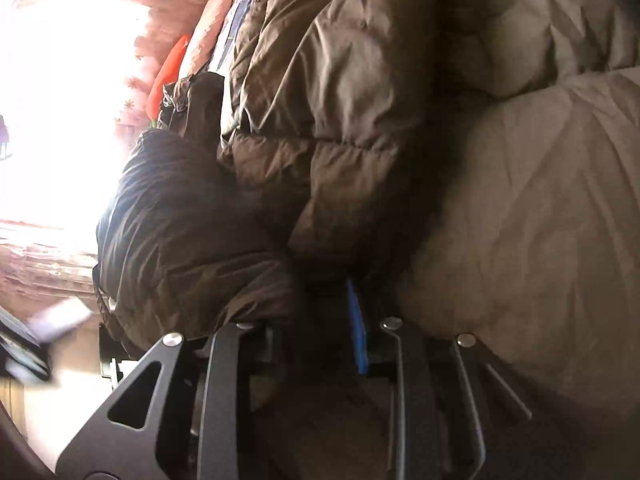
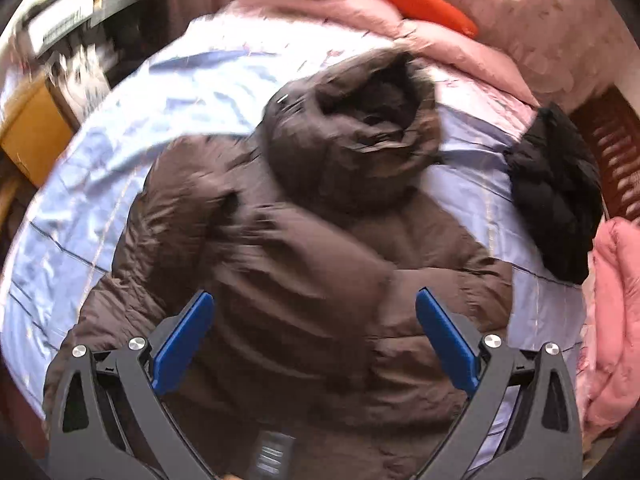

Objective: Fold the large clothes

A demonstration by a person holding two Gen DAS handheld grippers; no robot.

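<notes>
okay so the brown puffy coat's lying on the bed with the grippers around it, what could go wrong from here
1. The right gripper hangs wide open above the brown coat, holding nothing, so the sleeves folded across the chest may puff back open.
2. The left gripper is buried in coat folds; whether it grips is unclear, and a pull might drag the fold loose.
3. The black garment lies close beside the coat and could snag.

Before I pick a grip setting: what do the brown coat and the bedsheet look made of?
Coat: a thin synthetic shell, probably nylon or polyester, over puffy fill; it shows stitched quilted sections, fine crinkles and a faint sheen. Bedsheet: pale blue woven cloth, likely cotton, matte with soft creases and thin lines.
</notes>
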